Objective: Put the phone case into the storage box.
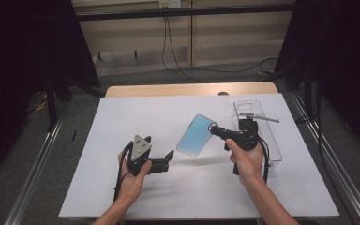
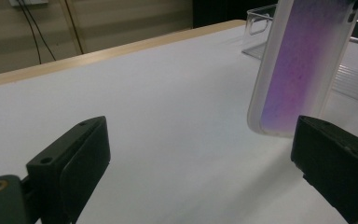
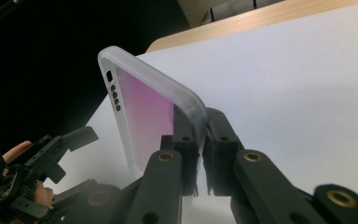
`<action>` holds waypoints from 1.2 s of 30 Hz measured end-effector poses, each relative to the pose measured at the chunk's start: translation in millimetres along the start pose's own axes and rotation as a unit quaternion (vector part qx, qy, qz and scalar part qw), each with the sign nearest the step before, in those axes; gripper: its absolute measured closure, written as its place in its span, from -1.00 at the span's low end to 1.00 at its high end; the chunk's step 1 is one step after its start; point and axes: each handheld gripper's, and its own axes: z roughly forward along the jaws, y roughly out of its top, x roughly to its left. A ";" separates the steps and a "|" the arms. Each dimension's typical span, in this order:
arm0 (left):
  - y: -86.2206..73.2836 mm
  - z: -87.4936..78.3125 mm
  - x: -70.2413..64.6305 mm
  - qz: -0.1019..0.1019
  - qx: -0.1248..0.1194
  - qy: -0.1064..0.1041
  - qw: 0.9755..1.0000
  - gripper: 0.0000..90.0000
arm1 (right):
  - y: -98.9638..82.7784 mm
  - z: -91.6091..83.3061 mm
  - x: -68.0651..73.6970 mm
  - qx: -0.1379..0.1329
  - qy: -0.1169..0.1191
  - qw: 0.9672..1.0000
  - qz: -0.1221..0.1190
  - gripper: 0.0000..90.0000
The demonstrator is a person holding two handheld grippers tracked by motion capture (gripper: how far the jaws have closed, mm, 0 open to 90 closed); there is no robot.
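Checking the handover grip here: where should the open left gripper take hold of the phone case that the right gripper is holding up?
Best on the free long edge of the phone case, coming from the left gripper's side. The right gripper pinches its far corner, so the case hangs tilted above the table, its near rim exposed.

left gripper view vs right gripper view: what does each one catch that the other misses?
Left gripper view alone: the clear plastic box behind the phone case, and the left gripper's own jaws standing wide apart with nothing between them. Right gripper view alone: the right gripper clamped on the case's rim, plus the case's row of port holes. Both share the case, held off the white table cover.
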 end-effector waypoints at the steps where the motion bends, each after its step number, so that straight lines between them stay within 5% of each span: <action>1: -0.8 -0.9 1.0 0.004 -0.002 0.000 1.000 -0.89 | 0.7 -0.7 -0.1 -0.002 -0.002 1.000 -0.006 0.88; 5: -3.2 -10.1 9.7 -0.004 -0.020 0.003 1.000 -0.89 | 3.5 -2.7 1.2 -0.009 -0.005 1.000 -0.018 0.88; 8: -3.8 -18.0 16.2 -0.032 -0.038 0.005 0.999 -0.92 | 4.7 -3.8 1.8 -0.012 -0.006 1.000 -0.021 0.88; 17: -9.9 -37.8 29.2 -0.038 -0.034 -0.011 0.999 -0.92 | 8.3 -9.2 -1.7 -0.021 -0.010 0.999 -0.029 0.88; 24: -14.5 -58.1 38.4 -0.042 -0.062 -0.011 0.997 -0.93 | 12.1 -15.9 -5.6 -0.032 -0.015 0.999 -0.035 0.87; 29: -22.2 -71.9 48.7 -0.043 -0.061 0.023 0.997 -0.92 | 16.1 -24.7 -6.8 -0.050 -0.014 0.998 -0.044 0.87; 36: -33.3 -88.2 57.7 -0.044 -0.064 0.044 0.996 -0.91 | 22.0 -35.0 -12.9 -0.061 -0.024 0.997 -0.050 0.87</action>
